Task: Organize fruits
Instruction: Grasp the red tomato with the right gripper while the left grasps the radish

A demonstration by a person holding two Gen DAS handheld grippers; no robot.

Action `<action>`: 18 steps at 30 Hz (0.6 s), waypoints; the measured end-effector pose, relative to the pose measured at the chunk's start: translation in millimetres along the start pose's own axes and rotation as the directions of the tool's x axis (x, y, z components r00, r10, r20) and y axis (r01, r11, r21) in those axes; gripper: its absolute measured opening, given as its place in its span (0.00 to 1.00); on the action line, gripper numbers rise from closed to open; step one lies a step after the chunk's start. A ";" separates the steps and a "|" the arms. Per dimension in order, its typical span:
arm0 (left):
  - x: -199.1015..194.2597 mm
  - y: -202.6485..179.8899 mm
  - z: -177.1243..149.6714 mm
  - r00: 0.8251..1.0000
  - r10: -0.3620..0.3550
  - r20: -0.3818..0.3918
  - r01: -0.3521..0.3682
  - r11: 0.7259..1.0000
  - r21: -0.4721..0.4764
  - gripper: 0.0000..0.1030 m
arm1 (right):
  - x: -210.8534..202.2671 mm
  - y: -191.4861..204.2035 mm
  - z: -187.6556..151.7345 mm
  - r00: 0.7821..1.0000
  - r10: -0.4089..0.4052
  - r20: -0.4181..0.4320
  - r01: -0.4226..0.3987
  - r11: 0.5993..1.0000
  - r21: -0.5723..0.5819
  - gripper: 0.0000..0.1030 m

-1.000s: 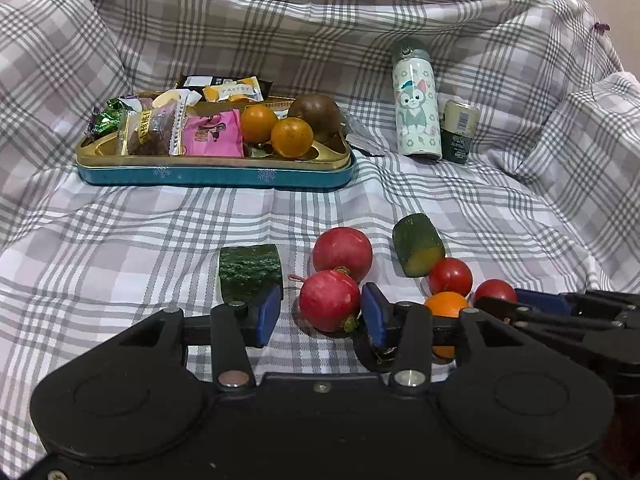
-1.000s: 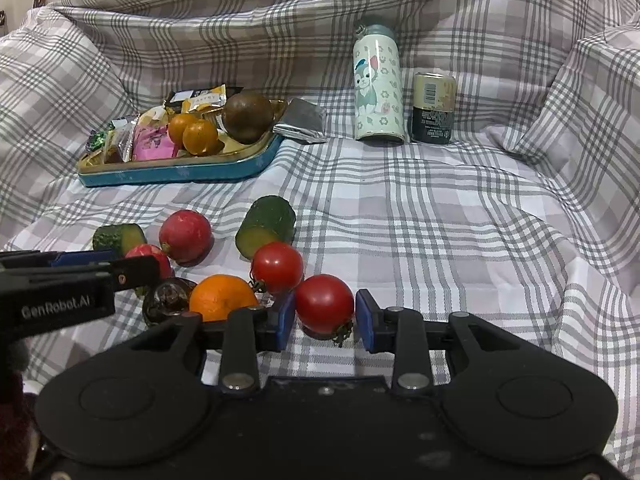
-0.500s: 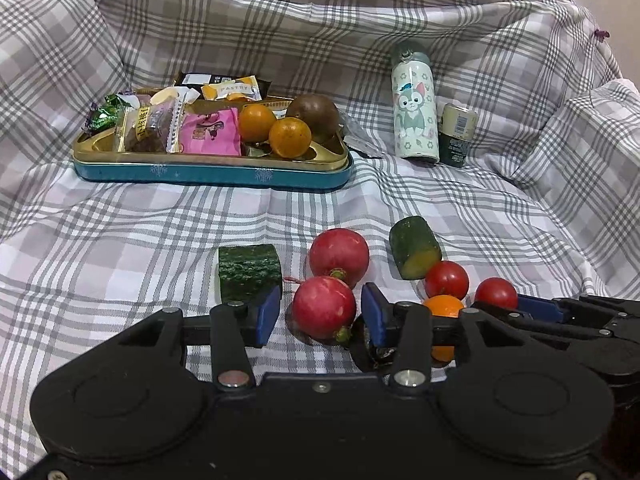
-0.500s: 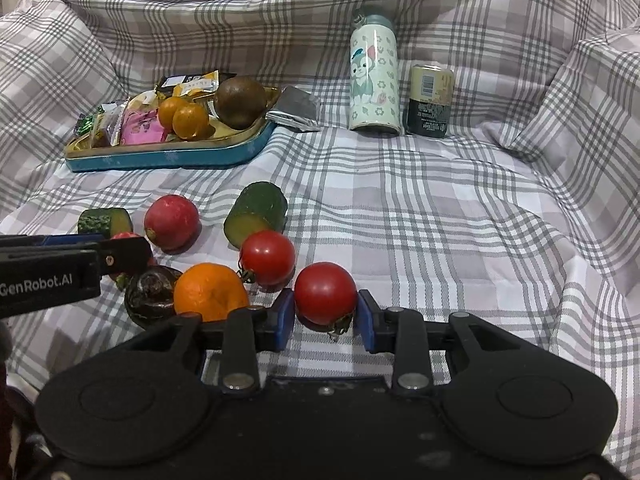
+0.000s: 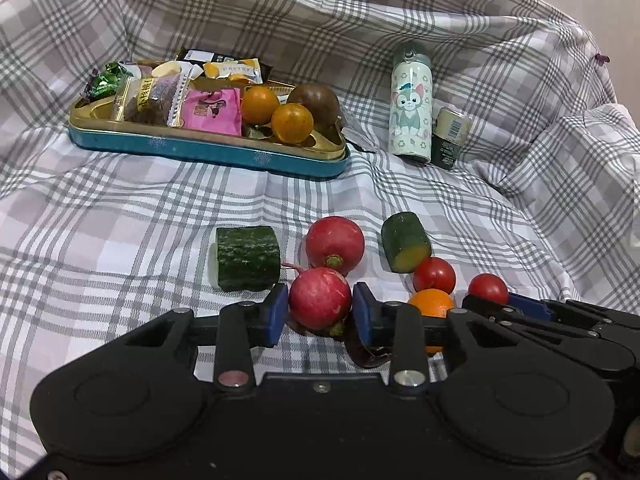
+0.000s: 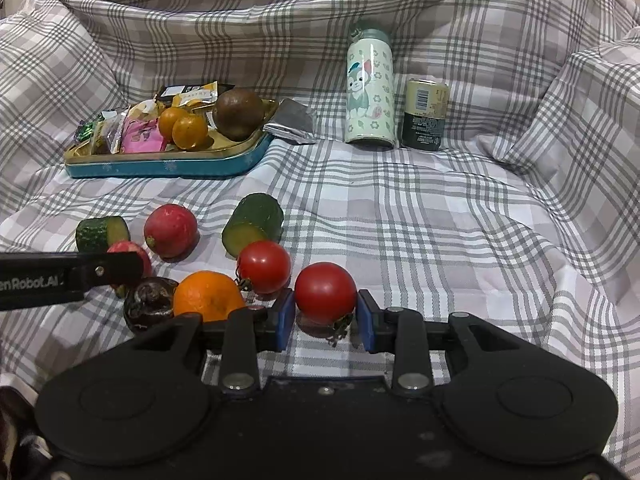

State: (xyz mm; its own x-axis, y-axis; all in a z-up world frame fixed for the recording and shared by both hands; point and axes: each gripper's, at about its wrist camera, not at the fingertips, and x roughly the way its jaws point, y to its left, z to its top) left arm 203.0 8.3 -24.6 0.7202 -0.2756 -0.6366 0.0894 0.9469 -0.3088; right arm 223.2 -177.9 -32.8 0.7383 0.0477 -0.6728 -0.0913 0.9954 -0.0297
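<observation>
**Claws closing on a radish and a tomato**

Left wrist view: radish (image 5: 320, 298) sits squarely between the blue pads of the left claw (image 5: 320, 312), and the pads now look pressed to its sides, where a second ago there was a clear gap on each side. I judge the claw clenched on it, though the radish may still rest on the checked cloth (image 5: 120, 240). A second radish (image 5: 335, 244) lies just ahead of the claw, a cucumber piece (image 5: 247, 258) ahead and to its left, another cucumber piece (image 5: 405, 246) ahead and to its right. The tray (image 5: 208, 150) with oranges and snack packets lies well ahead, slightly left.

Right wrist view: tomato (image 6: 325, 293) fills the gap of the right claw (image 6: 326, 316), both pads touching or nearly touching it; a second ago the pads stood wider. It appears grasped. Just left of this claw are an orange (image 6: 208, 295), a second tomato (image 6: 264, 266) and a dark round fruit (image 6: 149, 309).

Both grips seem set, so lifting toward the tray looks like the next step. Round, smooth skins could slip if the squeeze is light.
</observation>
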 end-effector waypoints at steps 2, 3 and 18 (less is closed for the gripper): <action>2.2 -2.9 0.5 1.000 0.026 0.009 -0.026 1.000 0.014 0.49 | -0.5 -1.2 0.2 1.000 0.000 -0.001 0.000 1.000 0.007 0.33; 3.6 -4.9 0.5 0.999 0.036 0.014 -0.037 0.999 0.025 0.50 | -0.5 -1.3 0.4 1.000 0.001 -0.001 -0.001 1.000 0.009 0.33; 3.0 -9.7 -0.7 0.998 0.037 0.052 -0.040 0.998 0.058 0.43 | 0.3 1.2 -0.4 1.000 0.007 -0.004 -0.007 1.000 0.001 0.33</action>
State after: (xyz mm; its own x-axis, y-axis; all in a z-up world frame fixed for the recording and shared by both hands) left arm 203.8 -1.8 -24.0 0.7580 -0.2313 -0.6099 0.1002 0.9652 -0.2415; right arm 223.0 -176.7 -33.3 0.7347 0.0538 -0.6762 -0.0955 0.9951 -0.0246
